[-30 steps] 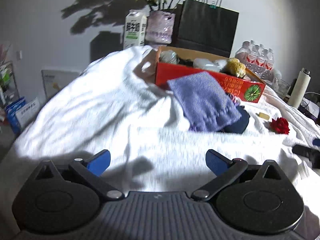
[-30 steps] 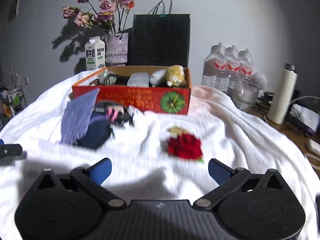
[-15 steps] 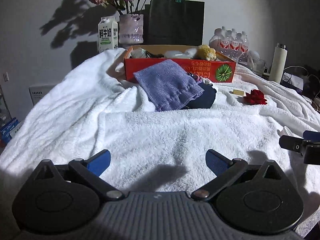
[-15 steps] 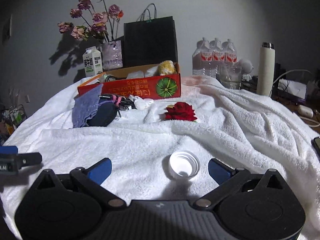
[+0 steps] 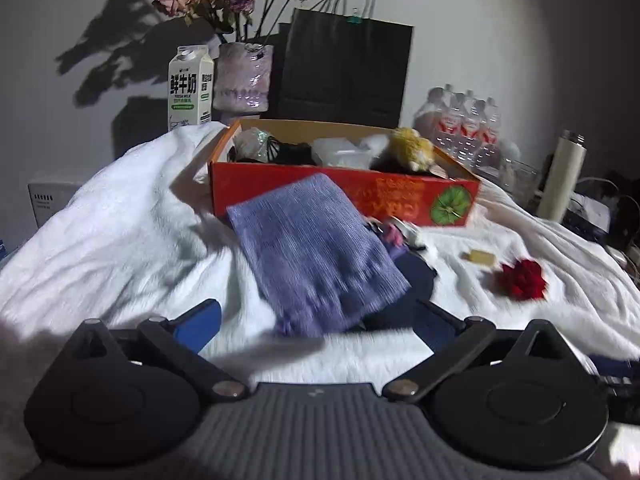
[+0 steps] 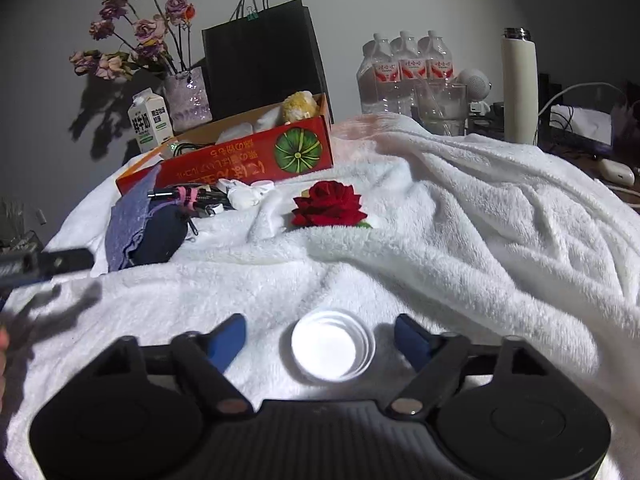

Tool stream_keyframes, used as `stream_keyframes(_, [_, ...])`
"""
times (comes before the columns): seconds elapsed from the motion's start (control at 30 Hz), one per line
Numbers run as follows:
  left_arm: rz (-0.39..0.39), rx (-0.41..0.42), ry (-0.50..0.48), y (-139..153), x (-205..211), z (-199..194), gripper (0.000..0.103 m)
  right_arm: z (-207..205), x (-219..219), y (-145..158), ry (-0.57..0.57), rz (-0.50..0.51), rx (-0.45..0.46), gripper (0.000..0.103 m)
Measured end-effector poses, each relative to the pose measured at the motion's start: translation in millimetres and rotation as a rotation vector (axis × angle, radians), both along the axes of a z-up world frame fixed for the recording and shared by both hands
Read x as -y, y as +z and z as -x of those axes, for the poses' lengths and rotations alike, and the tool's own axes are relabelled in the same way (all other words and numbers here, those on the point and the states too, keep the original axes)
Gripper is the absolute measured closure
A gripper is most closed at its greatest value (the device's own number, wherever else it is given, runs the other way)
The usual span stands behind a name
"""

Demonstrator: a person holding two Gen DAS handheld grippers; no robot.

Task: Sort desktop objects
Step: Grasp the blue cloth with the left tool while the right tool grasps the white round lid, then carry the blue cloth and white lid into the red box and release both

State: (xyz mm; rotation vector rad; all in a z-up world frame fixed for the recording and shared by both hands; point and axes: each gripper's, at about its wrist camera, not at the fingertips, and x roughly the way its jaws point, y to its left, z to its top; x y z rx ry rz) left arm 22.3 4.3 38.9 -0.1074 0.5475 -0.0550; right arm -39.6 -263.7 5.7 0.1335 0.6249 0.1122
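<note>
Since half a second ago the right claw [image 6: 320, 338] has dropped closer to the white cap [image 6: 332, 346], which now sits between its blue fingers [image 6: 230, 338]. Its jaws are closing, with a gap left on each side of the cap, so nothing is gripped yet. The cap lies open side up on the white towel [image 6: 460, 240] covering the table.

The left claw [image 5: 316, 326] has swung toward the purple cloth [image 5: 316, 252], now much nearer. Its jaws stand wide apart and hold nothing. The cloth leans against a red cardboard box [image 5: 400, 200] and drapes over a dark pouch [image 5: 416, 280].

A red rose [image 6: 330, 204] lies on the towel in front of the box. The box holds a yellow plush toy [image 5: 412, 152] and other items too blurred to name. Behind it stand a milk carton [image 5: 190, 86], a vase of dried flowers [image 5: 242, 78], a black paper bag [image 5: 344, 68] and water bottles [image 6: 404, 72].
</note>
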Motion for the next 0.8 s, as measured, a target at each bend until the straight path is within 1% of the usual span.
stream_keyframes(0.03, [0.012,-0.017,0.017,-0.2,-0.8,-11.0,0.0,-2.5,-1.0,0.0,0.004,0.012,-0.003,0.058])
stream_keyframes(0.07, [0.033,-0.016,0.013,0.4,-1.8,-19.9,0.0,-4.5,-1.6,0.2,0.017,0.011,-0.003,0.064])
stream_keyframes(0.1, [0.052,-0.012,0.004,0.7,-1.2,-27.9,0.0,-6.4,-2.9,0.2,0.021,0.017,-0.002,0.064])
stream_keyframes(0.17, [0.047,-0.015,0.007,1.3,2.9,-41.7,0.0,-10.4,-5.7,0.5,0.032,0.037,0.005,0.064])
stream_keyframes(0.23, [0.036,-0.012,0.0,-0.7,6.6,-49.1,0.007,-12.9,-8.5,0.9,0.039,0.048,0.015,0.064])
stream_keyframes(0.27, [0.046,-0.015,-0.006,-2.8,6.0,-50.9,0.015,-14.0,-8.8,1.0,0.043,0.047,0.019,0.064])
stream_keyframes(0.3, [0.075,-0.02,-0.02,-5.4,3.1,-51.4,0.024,-14.9,-8.8,1.1,0.046,0.044,0.023,0.064])
stream_keyframes(0.37, [0.157,-0.028,-0.054,-9.8,-4.4,-50.1,0.038,-17.5,-7.1,0.3,0.045,0.031,0.016,0.064])
stream_keyframes(0.4, [0.168,-0.025,-0.048,-10.9,-6.7,-48.2,0.046,-18.4,-6.0,0.1,0.045,0.024,0.013,0.064])
stream_keyframes(0.43, [0.158,-0.021,-0.04,-11.4,-8.1,-46.2,0.053,-18.8,-5.1,0.0,0.045,0.017,0.011,0.064])
stream_keyframes(0.5, [0.144,-0.018,-0.024,-11.9,-13.3,-42.7,0.08,-18.3,-4.7,-0.2,0.047,0.012,0.011,0.064])
stream_keyframes(0.53, [0.148,-0.022,-0.019,-12.3,-17.4,-41.5,0.085,-17.8,-4.5,-0.5,0.047,0.01,0.013,0.064])
stream_keyframes(0.6, [0.179,-0.038,-0.008,-10.7,-27.0,-38.8,0.09,-15.9,-5.3,-0.3,0.047,0.013,0.018,0.064])
stream_keyframes(0.63, [0.19,-0.04,0.0,-9.1,-31.3,-34.8,0.09,-14.1,-6.4,0.4,0.046,0.017,0.021,0.064])
stream_keyframes(0.73, [0.174,-0.008,0.018,0.2,-41.1,-12.0,0.091,-5.3,-9.5,4.7,0.062,0.013,0.033,0.065])
stream_keyframes(0.8, [0.19,0.012,0.034,7.0,-48.8,7.1,0.092,2.3,-13.9,10.4,0.068,0.023,0.053,0.065])
